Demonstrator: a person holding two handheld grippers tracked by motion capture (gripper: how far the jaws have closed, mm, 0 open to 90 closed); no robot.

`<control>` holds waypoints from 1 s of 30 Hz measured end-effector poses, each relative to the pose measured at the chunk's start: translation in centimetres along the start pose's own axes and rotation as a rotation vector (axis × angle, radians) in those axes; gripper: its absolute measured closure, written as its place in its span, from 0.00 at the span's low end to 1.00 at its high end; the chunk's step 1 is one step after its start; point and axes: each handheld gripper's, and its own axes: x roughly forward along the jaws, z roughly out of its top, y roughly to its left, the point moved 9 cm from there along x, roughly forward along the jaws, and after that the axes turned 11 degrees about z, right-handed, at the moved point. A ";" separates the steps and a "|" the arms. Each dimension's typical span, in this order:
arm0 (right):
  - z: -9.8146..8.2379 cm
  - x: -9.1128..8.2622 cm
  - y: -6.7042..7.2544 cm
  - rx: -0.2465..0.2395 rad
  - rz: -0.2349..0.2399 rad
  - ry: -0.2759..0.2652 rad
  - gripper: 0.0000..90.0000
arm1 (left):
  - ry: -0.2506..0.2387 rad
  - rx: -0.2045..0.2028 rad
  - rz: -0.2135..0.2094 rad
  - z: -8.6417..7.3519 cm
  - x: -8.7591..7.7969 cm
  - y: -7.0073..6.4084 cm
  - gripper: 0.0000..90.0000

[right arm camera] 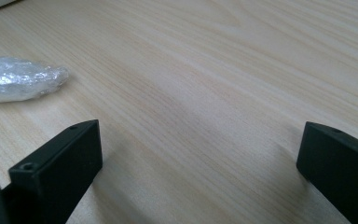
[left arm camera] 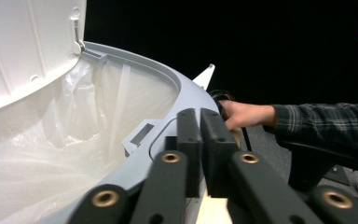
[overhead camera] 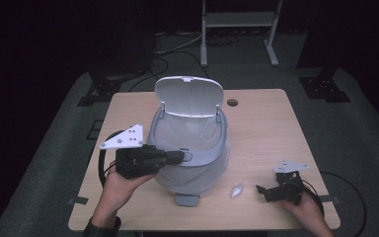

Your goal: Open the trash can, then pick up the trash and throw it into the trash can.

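Resting — left tool (overhead camera: 177, 158) at bin rim (overhead camera: 212, 155).

Light falls from above on the pale wooden table (overhead camera: 266, 128), while the room around it sinks into near black. The white plastic bin lid (left arm camera: 23, 51) glares slightly; the crumpled clear wrapper (right arm camera: 18, 79) looks soft, and the near black jaws blur

High view overhead facing forward, claw views close, sharing table (overhead camera: 256, 128)

Black grippers (overhead camera: 175, 158), grey three-cornered plates, brass screws, black cables; dark plaid sleeve (left arm camera: 324, 123).
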 end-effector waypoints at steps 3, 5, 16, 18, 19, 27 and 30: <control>0.0 0.0 0.0 0.000 0.000 0.000 0.00 | 0.001 0.001 0.016 0.0 -0.4 0.3 0.89; 0.0 0.0 0.0 0.000 0.000 0.000 0.00 | -0.006 0.001 0.026 0.1 -0.8 0.4 0.86; 0.0 0.0 0.0 0.000 0.000 0.000 0.00 | -0.026 -0.011 0.127 0.2 -3.5 2.0 0.67; 0.0 0.0 0.0 0.000 0.000 0.000 0.00 | -0.033 -0.020 0.143 0.1 -4.1 2.3 0.63; 0.0 0.0 0.0 0.000 0.000 0.000 0.00 | -0.034 -0.026 0.149 0.0 -4.4 2.4 0.62; 0.0 0.0 0.0 0.000 0.000 0.000 0.00 | -0.020 -0.043 0.208 -1.1 -6.3 3.3 0.50; 0.0 0.0 0.0 0.000 0.000 0.000 0.00 | -0.015 -0.050 0.220 -1.5 -6.8 3.6 0.47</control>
